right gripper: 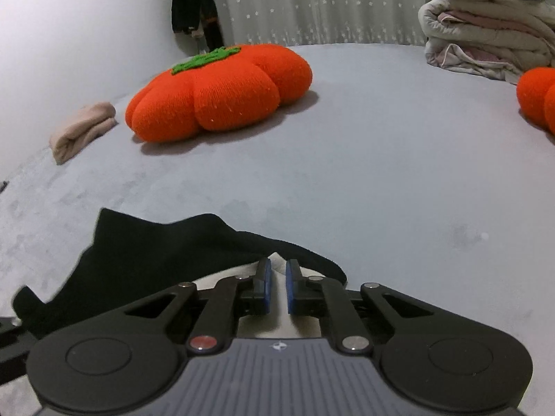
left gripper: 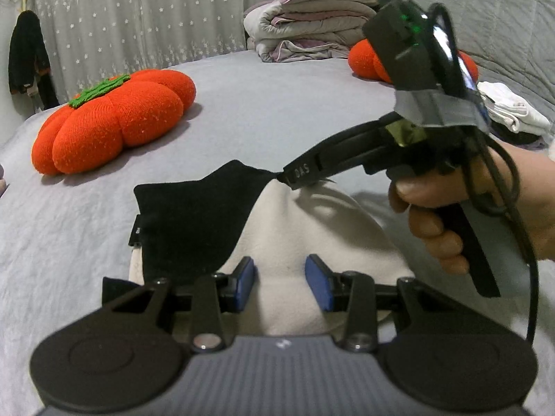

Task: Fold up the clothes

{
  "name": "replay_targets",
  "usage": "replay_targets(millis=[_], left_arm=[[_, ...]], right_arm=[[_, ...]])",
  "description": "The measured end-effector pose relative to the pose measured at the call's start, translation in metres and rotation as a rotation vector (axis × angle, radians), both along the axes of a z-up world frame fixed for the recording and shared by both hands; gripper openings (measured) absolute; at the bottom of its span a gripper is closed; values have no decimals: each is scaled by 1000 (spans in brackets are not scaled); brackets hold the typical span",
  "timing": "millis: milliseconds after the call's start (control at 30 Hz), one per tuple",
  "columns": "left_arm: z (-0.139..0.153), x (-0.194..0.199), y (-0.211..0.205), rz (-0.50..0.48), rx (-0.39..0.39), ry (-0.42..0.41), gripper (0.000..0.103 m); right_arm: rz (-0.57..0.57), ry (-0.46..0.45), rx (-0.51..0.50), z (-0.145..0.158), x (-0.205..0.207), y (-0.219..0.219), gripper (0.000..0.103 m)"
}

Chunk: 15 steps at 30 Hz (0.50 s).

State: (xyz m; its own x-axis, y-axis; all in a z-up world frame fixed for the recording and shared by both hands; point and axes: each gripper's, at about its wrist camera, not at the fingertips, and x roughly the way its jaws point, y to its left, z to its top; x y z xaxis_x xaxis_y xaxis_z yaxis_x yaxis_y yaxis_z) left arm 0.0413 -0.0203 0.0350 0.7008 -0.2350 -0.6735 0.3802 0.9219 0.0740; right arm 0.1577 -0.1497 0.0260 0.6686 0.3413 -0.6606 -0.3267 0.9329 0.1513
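A garment with a black part (left gripper: 194, 222) and a cream part (left gripper: 312, 228) lies on the grey bed sheet (left gripper: 242, 104). My left gripper (left gripper: 281, 277) hovers over the cream part, its blue pads (left gripper: 246, 277) apart and open with nothing pinched between them. My right gripper (left gripper: 289, 176), held in a person's hand (left gripper: 437, 228), comes in from the right and is shut on the far corner of the black part, which is drawn to a point at its tips. In the right wrist view, the right gripper (right gripper: 277, 279) has its pads nearly together at the black cloth's edge (right gripper: 138, 263).
An orange pumpkin cushion (left gripper: 111, 121) sits at the left back, a second one (left gripper: 364, 59) behind the right gripper. Folded quilts (left gripper: 305, 24) are stacked at the back, white folded clothes (left gripper: 513, 111) lie at the right, and a beige folded piece (right gripper: 83, 131) at the far left.
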Motion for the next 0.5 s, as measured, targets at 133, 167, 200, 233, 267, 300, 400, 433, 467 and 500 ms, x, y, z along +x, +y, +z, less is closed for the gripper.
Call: replay_targets(millis=[133, 167, 200, 233, 267, 300, 400, 433, 467, 500], left_arm=[[0, 0, -1, 0, 2, -2, 35], [0, 0, -1, 0, 2, -1, 35], [0, 1, -1, 0, 2, 0, 35], [0, 1, -1, 0, 2, 1, 35], [0, 1, -1, -1, 2, 0, 35], [0, 1, -1, -1, 2, 0, 35], [0, 1, -1, -4, 1, 0, 35], [0, 1, -1, -5, 1, 1, 35], [0, 0, -1, -6, 0, 1, 35], [0, 0, 0, -6, 0, 1, 35]], right_arm=[[-4, 48, 32, -7, 11, -5, 3], [-4, 57, 40, -8, 12, -6, 3], [-3, 59, 37, -7, 12, -6, 3], [1, 55, 27, -7, 11, -5, 3], [4, 53, 18, -7, 9, -4, 3], [3, 53, 16, -7, 10, -4, 3], [-10, 58, 27, -7, 10, -4, 3], [-14, 57, 29, -7, 10, -4, 3], [-18, 55, 33, -7, 9, -4, 3], [-17, 49, 42, -6, 8, -6, 3]])
